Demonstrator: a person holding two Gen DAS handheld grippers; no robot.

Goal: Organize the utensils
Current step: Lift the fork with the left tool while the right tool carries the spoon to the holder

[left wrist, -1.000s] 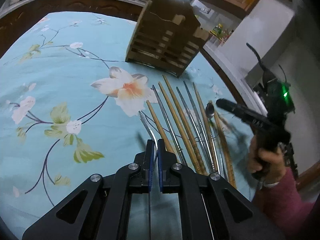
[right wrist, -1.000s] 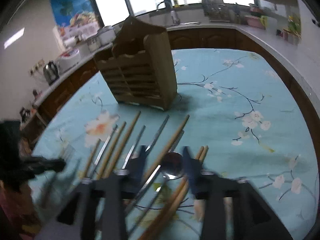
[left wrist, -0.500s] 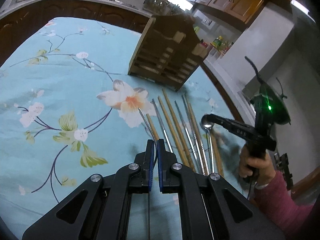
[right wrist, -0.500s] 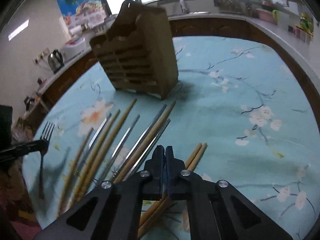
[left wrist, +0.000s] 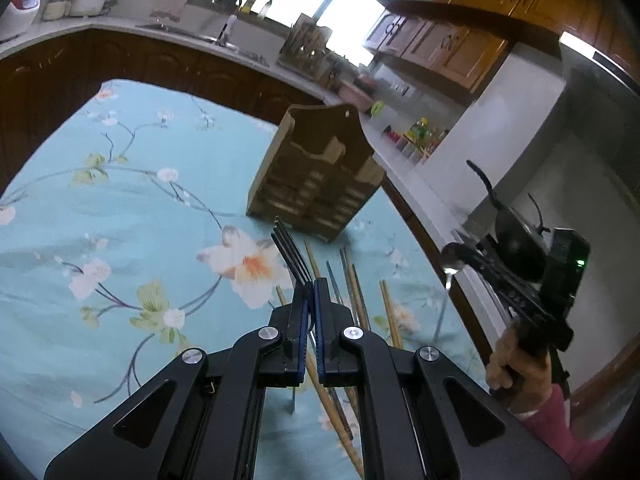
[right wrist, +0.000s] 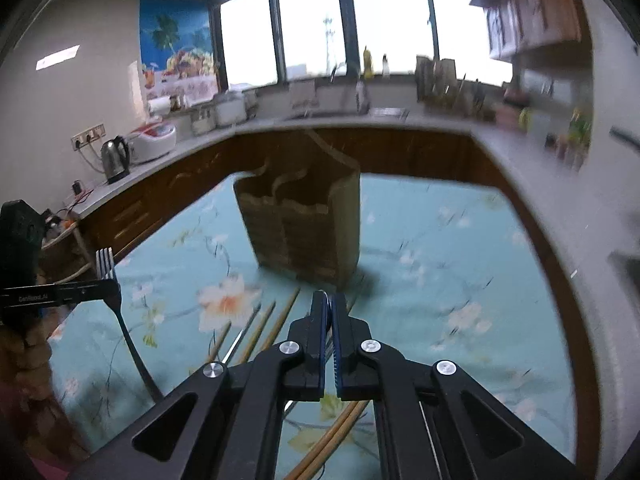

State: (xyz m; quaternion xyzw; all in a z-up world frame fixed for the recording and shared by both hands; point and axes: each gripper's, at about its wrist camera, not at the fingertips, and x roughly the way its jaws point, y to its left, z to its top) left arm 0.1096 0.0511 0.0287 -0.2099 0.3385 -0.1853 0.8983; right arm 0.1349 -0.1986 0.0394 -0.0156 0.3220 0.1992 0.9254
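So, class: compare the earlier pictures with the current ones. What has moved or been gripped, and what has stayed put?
The right gripper closed on the spoon and lifted it off the table. The left gripper, already shut on the fork, raised it clear of the cloth. The wooden holder and the remaining chopsticks on the floral tablecloth have not moved.

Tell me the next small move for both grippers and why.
Probably carry both toward the wooden caddy: the left gripper is shut on the fork, the right gripper on the spoon, both clear of the tablecloth, and the caddy's slots look empty.
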